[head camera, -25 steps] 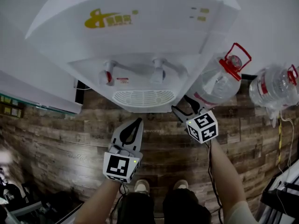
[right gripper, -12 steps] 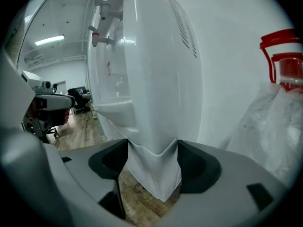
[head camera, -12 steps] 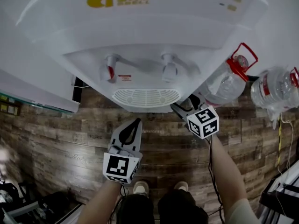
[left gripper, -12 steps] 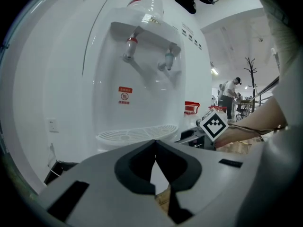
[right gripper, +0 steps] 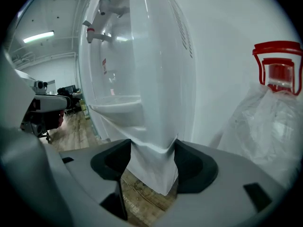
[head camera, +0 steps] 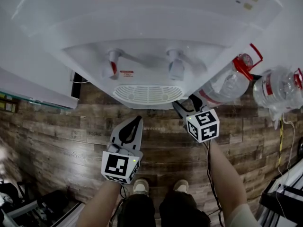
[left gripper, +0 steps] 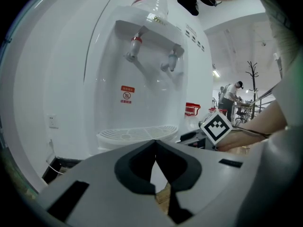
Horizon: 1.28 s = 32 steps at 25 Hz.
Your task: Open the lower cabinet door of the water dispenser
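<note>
The white water dispenser [head camera: 151, 32] fills the top of the head view, its drip tray [head camera: 147, 93] just above both grippers. From above, the lower cabinet is hidden under the overhang. In the right gripper view its white corner [right gripper: 151, 169] shows down to the floor, framed in the gap of my right gripper [right gripper: 151, 148]. Those jaws have just been closing a little and still stand apart. I cannot see the pads pressing on it. The right gripper [head camera: 182, 109] reaches under the tray's right end. My left gripper [head camera: 137, 119] hangs shut and empty before the tray [left gripper: 137, 135].
Two large clear water bottles with red caps [head camera: 225, 82] [head camera: 277, 86] stand right of the dispenser, the nearer one [right gripper: 270, 126] close beside my right gripper. A white wall unit [head camera: 33, 98] lies at the left. Wood-pattern floor [head camera: 61, 141] and the person's feet [head camera: 142, 187] are below.
The head view has drawn in over the dispenser, which now fills more of the frame. Both grippers stay about where they were below the drip tray.
</note>
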### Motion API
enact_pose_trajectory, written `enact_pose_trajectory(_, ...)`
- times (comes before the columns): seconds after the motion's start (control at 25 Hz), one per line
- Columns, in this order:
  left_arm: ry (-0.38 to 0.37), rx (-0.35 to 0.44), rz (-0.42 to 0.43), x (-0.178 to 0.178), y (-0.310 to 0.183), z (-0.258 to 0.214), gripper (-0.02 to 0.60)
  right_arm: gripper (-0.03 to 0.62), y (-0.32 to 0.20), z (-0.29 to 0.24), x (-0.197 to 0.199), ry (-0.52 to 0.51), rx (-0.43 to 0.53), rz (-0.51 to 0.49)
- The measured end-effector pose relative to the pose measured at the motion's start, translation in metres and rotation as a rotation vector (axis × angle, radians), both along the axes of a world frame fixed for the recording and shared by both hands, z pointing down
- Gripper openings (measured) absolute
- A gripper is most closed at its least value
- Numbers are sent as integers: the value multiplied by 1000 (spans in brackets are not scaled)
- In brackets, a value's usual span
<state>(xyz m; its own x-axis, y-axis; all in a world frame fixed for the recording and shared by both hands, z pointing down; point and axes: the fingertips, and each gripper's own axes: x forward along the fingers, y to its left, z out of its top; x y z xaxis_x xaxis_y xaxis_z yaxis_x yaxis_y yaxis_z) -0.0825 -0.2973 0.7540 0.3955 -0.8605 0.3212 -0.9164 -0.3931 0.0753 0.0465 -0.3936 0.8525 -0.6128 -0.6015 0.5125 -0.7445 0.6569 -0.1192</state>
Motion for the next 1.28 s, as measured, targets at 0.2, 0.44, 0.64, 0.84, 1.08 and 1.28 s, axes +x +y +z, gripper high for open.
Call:
enact_pose_trajectory(0.2,-2,-27,-2,-4,8,1,6,284,28,0,2,0,-20,45)
enact_pose_trajectory(0.44,-8,-62,-15,-15,27,-6,6,258,49,1,4,101,-39,12)
enact_pose_trajectory(0.64,-1,-106,-43,-30,45,-7,6,238,67,2,6,217,-67,2)
enact_pose_trajectory(0.84,8,-122,-57,-38,58,-13,6,246,64,-1,6,232,-65,12)
enact_pose_trajectory(1.08,20,-143,-81,-46,65,-9,6,203,79,-1,8,277,-80,-36)
enact_pose_trajectory(1.28,25,-165,-79,-44,70,-6,6,187,98,-2,5,263,-112,-46)
